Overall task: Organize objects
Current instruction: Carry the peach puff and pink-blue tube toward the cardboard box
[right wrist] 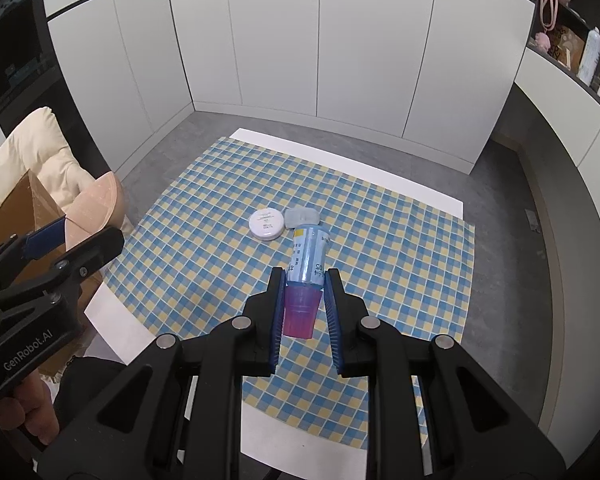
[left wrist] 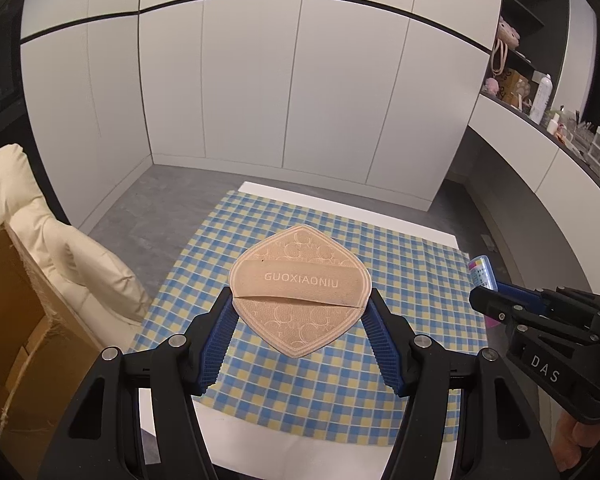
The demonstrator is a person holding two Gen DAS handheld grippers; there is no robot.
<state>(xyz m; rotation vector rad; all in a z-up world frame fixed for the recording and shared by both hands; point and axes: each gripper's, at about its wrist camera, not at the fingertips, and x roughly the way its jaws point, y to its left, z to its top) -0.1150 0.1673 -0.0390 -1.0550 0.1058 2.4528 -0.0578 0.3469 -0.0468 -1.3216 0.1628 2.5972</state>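
Note:
My left gripper (left wrist: 302,300) is shut on a beige diamond-shaped powder puff (left wrist: 300,292) with a lettered strap, held above the blue-and-yellow checked cloth (left wrist: 340,380). My right gripper (right wrist: 305,276) is shut on a pale blue bottle (right wrist: 310,254) with a pink cap (right wrist: 298,312), the cap end toward the camera. On the cloth (right wrist: 220,272) beyond the bottle lie a round white compact (right wrist: 266,224) and a small grey case (right wrist: 300,215). In the right wrist view the left gripper (right wrist: 70,222) with the puff (right wrist: 98,208) shows at the far left. The right gripper (left wrist: 486,290) with the bottle (left wrist: 482,272) enters the left wrist view's right edge.
A brown cardboard box (left wrist: 8,320) and a cream cushion (left wrist: 40,236) stand left of the table. White cupboard doors (left wrist: 260,80) close off the back. A shelf and counter (left wrist: 540,116) with bottles and small items run along the right. Grey floor (right wrist: 500,220) surrounds the table.

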